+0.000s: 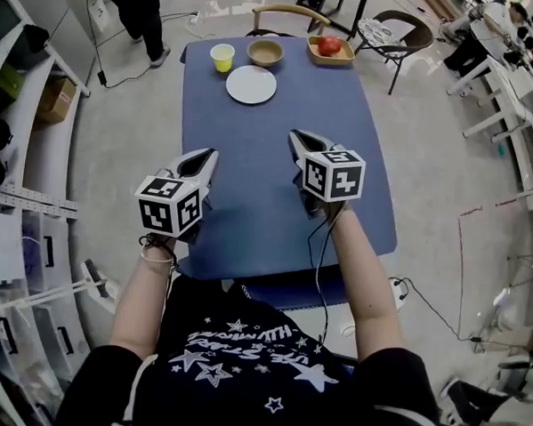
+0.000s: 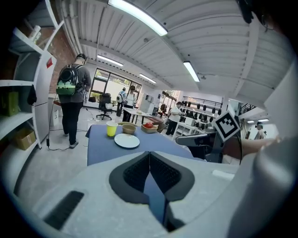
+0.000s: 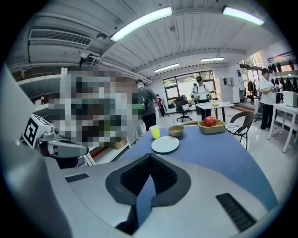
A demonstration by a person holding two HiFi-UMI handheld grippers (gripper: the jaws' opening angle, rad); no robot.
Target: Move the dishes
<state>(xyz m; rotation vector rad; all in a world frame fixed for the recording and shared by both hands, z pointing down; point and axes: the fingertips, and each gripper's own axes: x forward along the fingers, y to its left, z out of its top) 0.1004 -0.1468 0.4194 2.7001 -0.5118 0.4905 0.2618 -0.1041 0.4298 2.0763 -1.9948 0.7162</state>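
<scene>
So nothing's really kicked off here as far as I can tell. In the head view the left tongs (image 1: 206,156) sit at the lower left of centre and the right tongs (image 1: 297,139) just right of centre, both over the near half of the blue tabletop (image 1: 267,199), well apart from each other. Each gripper view shows the two dark pads meeting at the tips, with only a sliver of blue showing below them. So both pairs are closed and holding nothing.

The dishes are all bunched near the top of the head view, at the far end of the tabletop. There's a white plate (image 1: 251,84) closest in, with a yellow cup (image 1: 222,57) just up-left of it. A tan bowl (image 1: 265,52) sits just above the plate, and a tray (image 1: 344,57) at the upper right has a red fruit (image 1: 329,45) in it. None of them look touched, and they're a good way off from both tongs.

My read is that this is the starting pose, before the first reach. Whichever dish goes first, that pair of tongs has to open up and travel toward the top of the frame. The plate is the nearest, but it lies flat, so it'd probably need catching by the rim at a low angle. The cup or bowl rim looks like an easier pinch. Can't tell from this where they're meant to end up.
</scene>
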